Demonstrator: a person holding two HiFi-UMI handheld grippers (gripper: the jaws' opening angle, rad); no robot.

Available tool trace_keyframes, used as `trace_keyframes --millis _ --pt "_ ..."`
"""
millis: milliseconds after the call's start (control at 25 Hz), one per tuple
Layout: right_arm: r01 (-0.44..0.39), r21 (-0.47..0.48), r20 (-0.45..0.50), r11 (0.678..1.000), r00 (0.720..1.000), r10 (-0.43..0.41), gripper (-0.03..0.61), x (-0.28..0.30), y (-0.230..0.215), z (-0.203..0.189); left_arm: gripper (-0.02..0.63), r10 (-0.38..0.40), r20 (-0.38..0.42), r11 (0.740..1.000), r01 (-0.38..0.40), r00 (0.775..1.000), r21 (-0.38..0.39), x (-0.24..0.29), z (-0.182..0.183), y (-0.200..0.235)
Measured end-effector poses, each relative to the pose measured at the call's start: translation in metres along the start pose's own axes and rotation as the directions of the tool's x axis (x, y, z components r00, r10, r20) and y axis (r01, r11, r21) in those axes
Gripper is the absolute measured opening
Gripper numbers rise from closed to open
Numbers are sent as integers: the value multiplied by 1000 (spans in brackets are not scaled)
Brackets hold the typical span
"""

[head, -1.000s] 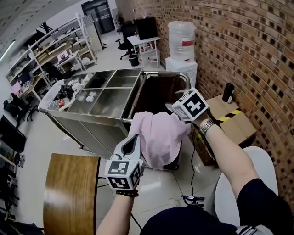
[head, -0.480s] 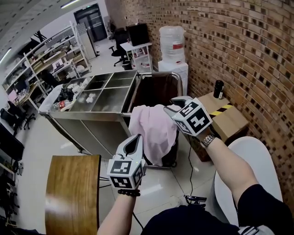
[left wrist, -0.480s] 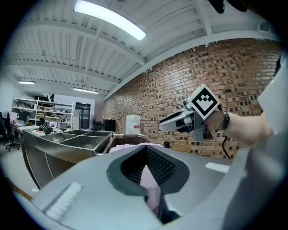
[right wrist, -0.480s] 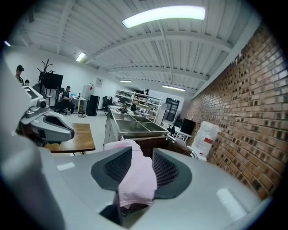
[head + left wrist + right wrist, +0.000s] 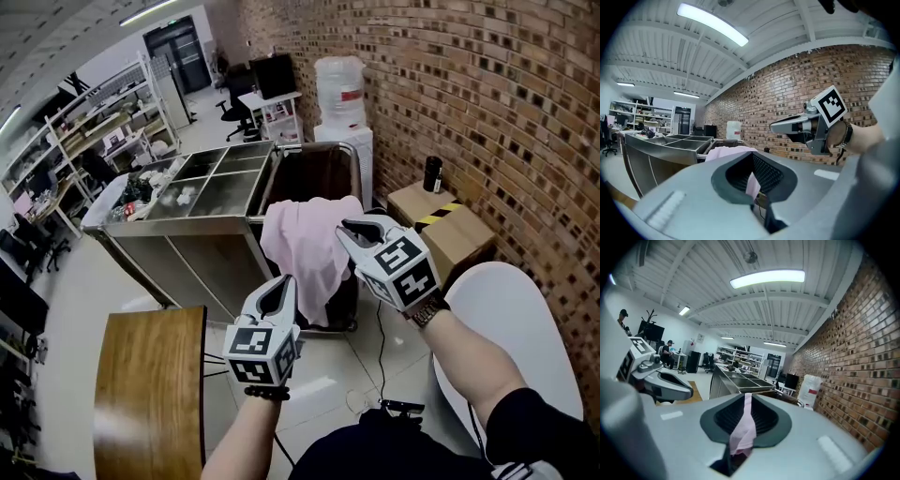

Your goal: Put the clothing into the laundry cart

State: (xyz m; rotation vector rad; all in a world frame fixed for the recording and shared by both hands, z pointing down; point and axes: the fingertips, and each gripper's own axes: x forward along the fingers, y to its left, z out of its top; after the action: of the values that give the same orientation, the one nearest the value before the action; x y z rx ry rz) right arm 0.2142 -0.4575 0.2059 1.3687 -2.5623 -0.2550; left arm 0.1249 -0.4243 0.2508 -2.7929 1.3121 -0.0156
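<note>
Well, since a second ago the whole scene has slid away from me: the laundry cart [image 5: 187, 258] sits further off, and both grippers have come back from it toward my body. The pink garment [image 5: 305, 239] is draped over the near rim of the cart's dark bag section [image 5: 314, 178], as it was then, with most of it hanging down the outside of the cart's front.

The right gripper [image 5: 345, 230] was over the top of the garment at the rim a second ago. Now it sits at the garment's upper right edge, pointing roughly level at the cart. The left gripper [image 5: 281, 281] is lower and to the left, its front end just beside the garment's left edge.

The right fingers [image 5: 797, 437] have just been closing and are now all but together, nipping a narrow fold of the pink cloth between them. The left fingers [image 5: 693, 201] are drawn in to a thin slit. A sliver of pink shows in that slit, and I cannot tell whether it is caught there or is simply the garment hanging beyond.

The garment's long axis runs up and down, top end over the rim, bottom end toward the floor [image 5: 319, 375]. The pinched fold lies along the right fingers.
</note>
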Motion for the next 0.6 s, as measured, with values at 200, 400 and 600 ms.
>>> trace_keyframes --millis 200,400,600 --pt "5 3 28 1000 1000 -5 43 -38 33 7 2 -23 21 1000 23 1000 0 -24 12 -23" --pt "0 -4 58 1000 998 0 38 -67 66 10 2 -36 44 999 36 998 1 -46 21 -41" --pt "14 -5 92 1000 996 -14 11 -85 85 11 2 -44 53 999 44 998 4 -60 24 -55"
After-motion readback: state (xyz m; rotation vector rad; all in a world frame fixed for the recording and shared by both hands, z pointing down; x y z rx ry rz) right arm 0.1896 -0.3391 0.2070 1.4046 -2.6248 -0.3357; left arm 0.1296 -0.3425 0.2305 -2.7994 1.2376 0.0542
